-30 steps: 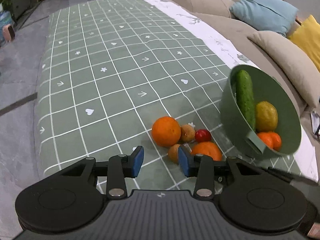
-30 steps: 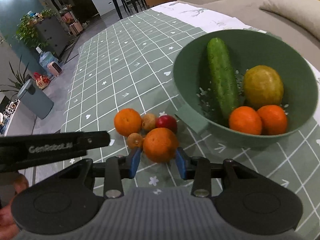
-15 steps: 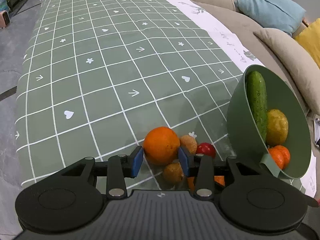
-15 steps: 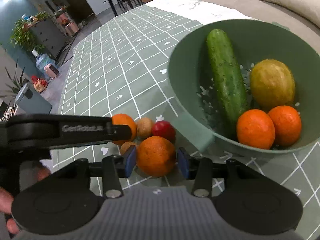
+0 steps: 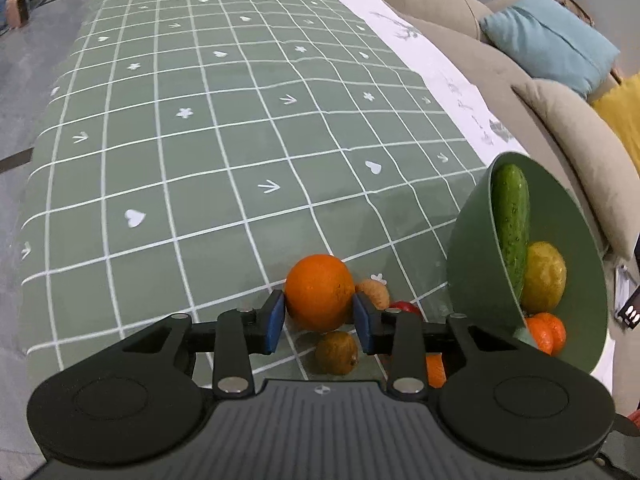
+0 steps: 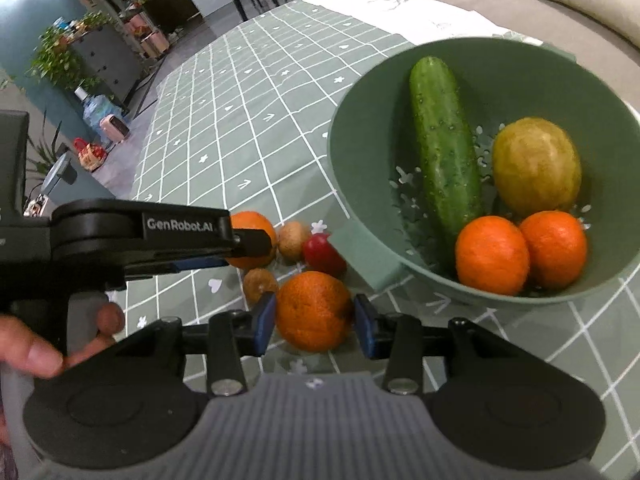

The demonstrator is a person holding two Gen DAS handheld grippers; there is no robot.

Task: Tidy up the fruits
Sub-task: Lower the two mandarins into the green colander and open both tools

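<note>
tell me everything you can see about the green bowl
The green bowl is a deep, round, matte bowl that looks like plastic, with small cut-out holes in its floor like a colander and a flat tab handle on its near rim. It sits on the checked green tablecloth beside the loose fruit. Inside lie a cucumber leaning up the wall, a yellow-green fruit and two oranges. Neither gripper touches it.

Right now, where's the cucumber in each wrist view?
Left wrist: cucumber at the right edge, standing near-vertical against the near wall of the green bowl.
Right wrist: cucumber upper right of centre, lying diagonally in the bowl's left half.
Shared landmark: the yellow-green fruit touching the cucumber's right side.
</note>
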